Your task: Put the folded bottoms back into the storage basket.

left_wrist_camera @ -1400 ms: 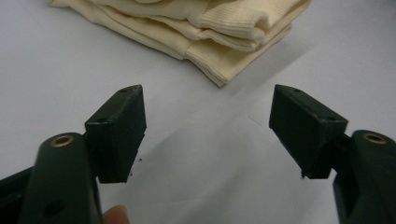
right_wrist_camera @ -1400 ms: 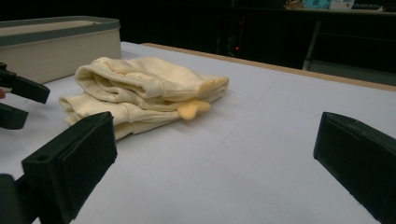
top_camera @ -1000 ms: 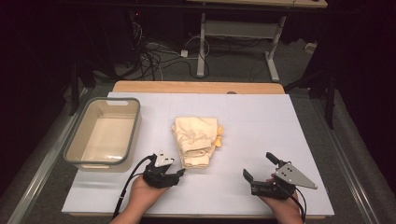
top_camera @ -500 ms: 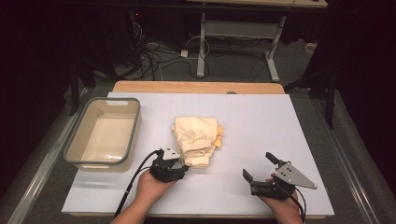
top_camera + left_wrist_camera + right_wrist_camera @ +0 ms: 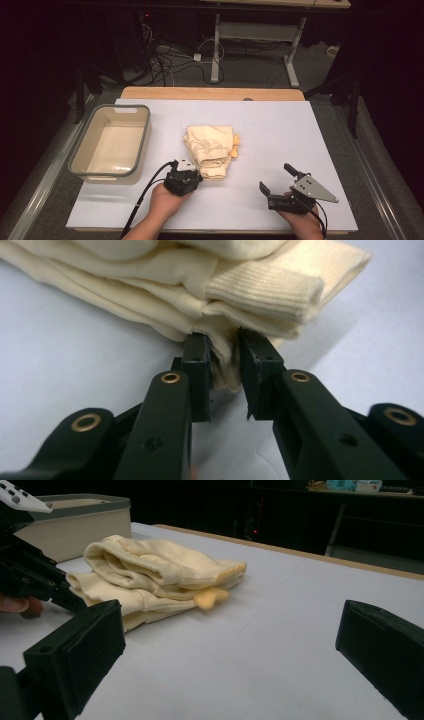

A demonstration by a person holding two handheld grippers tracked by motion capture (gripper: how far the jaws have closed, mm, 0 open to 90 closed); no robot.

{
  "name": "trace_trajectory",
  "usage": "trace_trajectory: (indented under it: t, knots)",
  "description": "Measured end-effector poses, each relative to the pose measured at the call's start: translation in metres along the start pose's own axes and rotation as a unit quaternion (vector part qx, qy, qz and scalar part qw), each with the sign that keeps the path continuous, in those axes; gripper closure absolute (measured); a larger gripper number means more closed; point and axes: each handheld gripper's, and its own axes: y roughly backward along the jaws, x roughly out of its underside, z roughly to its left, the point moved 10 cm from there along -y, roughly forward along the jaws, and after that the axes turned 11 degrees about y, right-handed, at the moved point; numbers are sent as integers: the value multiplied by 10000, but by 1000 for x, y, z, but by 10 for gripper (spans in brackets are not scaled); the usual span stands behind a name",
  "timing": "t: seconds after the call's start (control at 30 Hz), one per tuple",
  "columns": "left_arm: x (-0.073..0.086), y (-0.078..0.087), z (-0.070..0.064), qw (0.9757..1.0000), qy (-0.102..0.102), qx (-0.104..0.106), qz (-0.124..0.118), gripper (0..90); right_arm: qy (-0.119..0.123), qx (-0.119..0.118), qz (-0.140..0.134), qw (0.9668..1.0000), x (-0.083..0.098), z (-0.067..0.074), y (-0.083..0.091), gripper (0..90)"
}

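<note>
I am at a white-topped desk (image 5: 300, 130) with a hand-held gripper in each hand. A folded garment of pale cream-yellow knit cloth (image 5: 210, 150) lies near the middle of the desk, a little left of centre, with a small patch of deeper yellow showing at its right edge.

My left hand-held gripper (image 5: 186, 176) is at the near edge of that folded garment. Its two black jaws have just been closing, and in the left gripper view (image 5: 225, 357) they now pinch a fold of the cream cloth (image 5: 150, 270) between their pads, at the lowest layers of the pile, just below a ribbed cuff. The cloth bulges slightly between the pads. My left hand (image 5: 167, 200) rests on the desk behind it, and a black cable trails back toward me.

My right hand-held gripper (image 5: 280, 180) sits near the right front of the desk, well apart from the garment. Its jaws stand wide apart with nothing between them; a grey three-cornered plate lies on top of it. In the right gripper view the garment (image 5: 155, 575) lies ahead and to the left, with my left hand-held gripper (image 5: 30, 575) touching its end.

A rectangular beige plastic tub with a grey rim (image 5: 80, 157) stands at the left of the desk, apart from the garment.
</note>
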Motion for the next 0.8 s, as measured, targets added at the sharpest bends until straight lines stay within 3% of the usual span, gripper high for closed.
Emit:
trace_trajectory:
  t: [0.57,0.8]
  knots:
    - [7,13,3,9988,-491,8,-8,773,3,7,-9,10000,1,-1,2,4]
    - [21,31,14,9982,-588,47,39,772,-3,8,-5,10000,1,-1,2,4]
